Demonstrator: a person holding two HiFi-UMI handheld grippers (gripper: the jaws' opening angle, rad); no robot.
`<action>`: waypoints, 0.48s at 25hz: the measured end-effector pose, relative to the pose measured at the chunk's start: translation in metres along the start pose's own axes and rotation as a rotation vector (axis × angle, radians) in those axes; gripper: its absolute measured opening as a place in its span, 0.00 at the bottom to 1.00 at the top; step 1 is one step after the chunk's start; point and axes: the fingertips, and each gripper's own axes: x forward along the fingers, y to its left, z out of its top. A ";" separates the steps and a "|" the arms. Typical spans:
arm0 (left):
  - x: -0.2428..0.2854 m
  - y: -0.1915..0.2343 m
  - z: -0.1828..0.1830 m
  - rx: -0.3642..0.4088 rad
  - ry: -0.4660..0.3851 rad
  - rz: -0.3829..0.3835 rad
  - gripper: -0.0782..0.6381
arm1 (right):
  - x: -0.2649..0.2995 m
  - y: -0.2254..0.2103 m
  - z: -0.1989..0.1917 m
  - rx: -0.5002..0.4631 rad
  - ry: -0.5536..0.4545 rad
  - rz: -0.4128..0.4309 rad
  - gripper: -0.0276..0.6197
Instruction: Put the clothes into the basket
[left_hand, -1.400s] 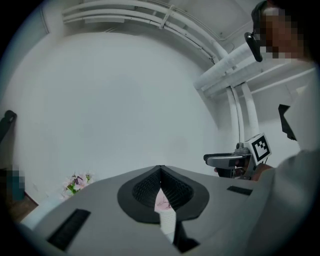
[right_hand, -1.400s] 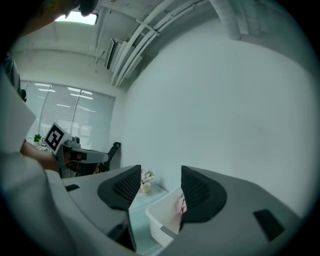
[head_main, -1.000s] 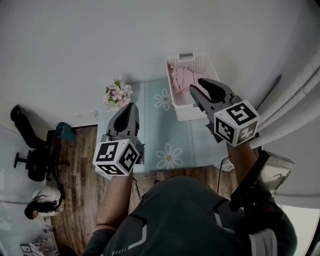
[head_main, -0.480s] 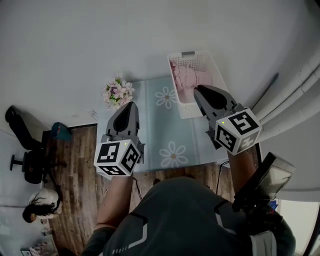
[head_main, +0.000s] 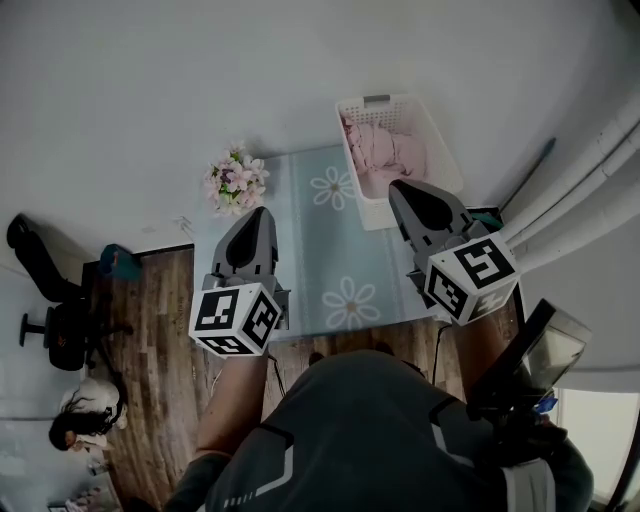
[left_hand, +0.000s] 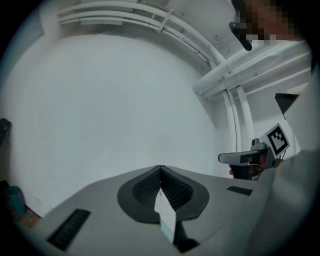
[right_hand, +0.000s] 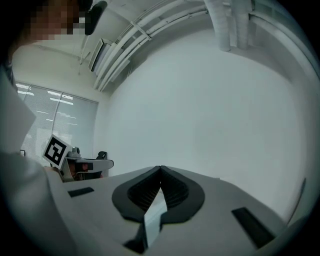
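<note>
Left claw (head_main: 260, 212) and right claw (head_main: 397, 188) both pinched together, empty. Pink clothes (head_main: 385, 150) inside white basket (head_main: 441, 150), 1 o'clock on surface (head_main: 300, 235).

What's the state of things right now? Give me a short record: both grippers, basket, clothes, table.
left gripper: shut, nothing between its jaws, held up over the left side of the table
right gripper: shut, nothing between its jaws, held up in front of the basket's near end
basket: white, upright, at the table's far right
clothes: pink, lying inside the basket
tablecloth: pale blue with a daisy print, no clothes seen on it
flowers: bunch at the table's far left corner
task: looks done, as far as the head view shows
</note>
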 end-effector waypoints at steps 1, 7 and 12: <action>-0.001 0.002 0.000 -0.001 0.000 0.002 0.11 | 0.000 0.000 0.000 0.003 0.000 -0.004 0.07; -0.005 0.010 0.001 -0.007 -0.012 0.019 0.11 | -0.003 0.002 -0.004 0.015 -0.005 -0.013 0.07; -0.006 0.011 -0.001 -0.011 -0.003 0.019 0.11 | -0.004 0.000 -0.004 0.016 -0.004 -0.020 0.07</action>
